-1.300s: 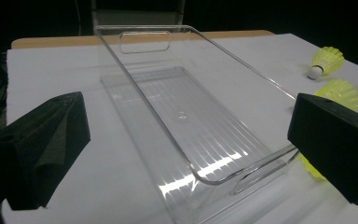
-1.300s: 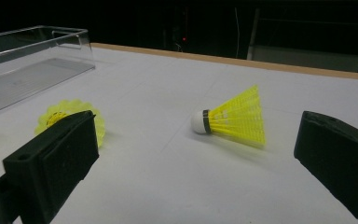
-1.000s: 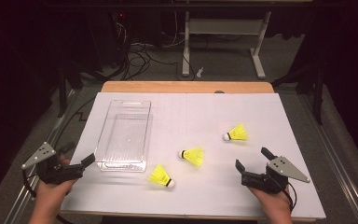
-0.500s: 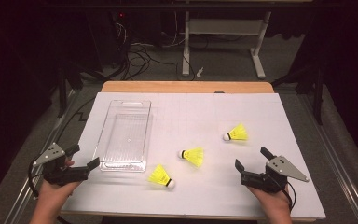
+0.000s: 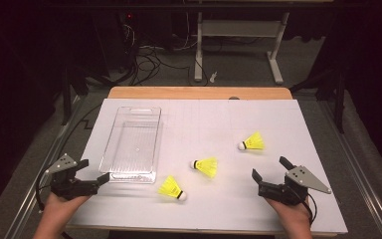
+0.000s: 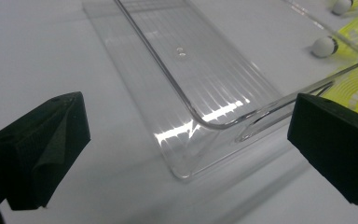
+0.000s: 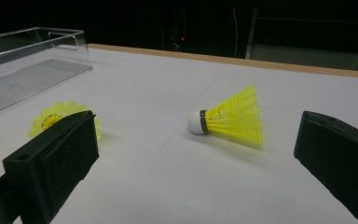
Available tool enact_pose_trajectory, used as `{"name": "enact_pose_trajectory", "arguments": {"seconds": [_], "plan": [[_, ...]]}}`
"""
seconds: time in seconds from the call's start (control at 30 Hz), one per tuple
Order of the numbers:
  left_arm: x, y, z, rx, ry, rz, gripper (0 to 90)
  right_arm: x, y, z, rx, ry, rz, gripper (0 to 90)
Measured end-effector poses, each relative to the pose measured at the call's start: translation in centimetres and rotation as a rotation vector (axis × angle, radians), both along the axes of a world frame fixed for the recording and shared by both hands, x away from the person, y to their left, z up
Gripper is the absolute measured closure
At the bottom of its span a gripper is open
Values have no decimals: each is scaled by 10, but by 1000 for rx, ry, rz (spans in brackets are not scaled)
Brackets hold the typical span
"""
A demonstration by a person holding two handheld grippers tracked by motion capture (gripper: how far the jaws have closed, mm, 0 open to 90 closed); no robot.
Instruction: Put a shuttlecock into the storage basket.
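The fingers (image 6: 42, 149) of the left gripper (image 5: 90, 172) are standing wide apart near the front left corner of the worktop (image 5: 278, 114), facing the near corner of the clear tray (image 5: 133, 142). The right gripper (image 5: 271, 172), near the front right corner, is also gaping wide, holding nothing. Three yellow shuttlecocks are lying between them: one (image 5: 173, 187) near the front edge, one (image 5: 205, 166) mid-worktop, one (image 5: 251, 142) further right.

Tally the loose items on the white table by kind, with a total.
Yellow shuttlecocks: 3
Clear plastic trays: 1
Total: 4
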State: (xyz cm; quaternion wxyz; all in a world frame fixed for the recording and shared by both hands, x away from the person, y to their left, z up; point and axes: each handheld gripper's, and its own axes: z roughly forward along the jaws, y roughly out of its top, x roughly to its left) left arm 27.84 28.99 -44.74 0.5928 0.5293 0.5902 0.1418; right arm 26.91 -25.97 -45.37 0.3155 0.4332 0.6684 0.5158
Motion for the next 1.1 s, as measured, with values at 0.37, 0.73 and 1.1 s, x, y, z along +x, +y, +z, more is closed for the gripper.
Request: {"name": "enact_pose_trajectory", "arguments": {"seconds": [0.37, 0.73, 1.1], "plan": [[0, -7, -13, 68, 119, -27, 4, 2, -2, 0, 5, 6, -9, 1], [3, -12, -18, 96, 192, -28, 6, 3, 0, 3, 35, 13, 17, 1], [7, -16, -17, 97, 282, -25, 6, 1, 5, -1, -5, 21, 31, 1]]}}
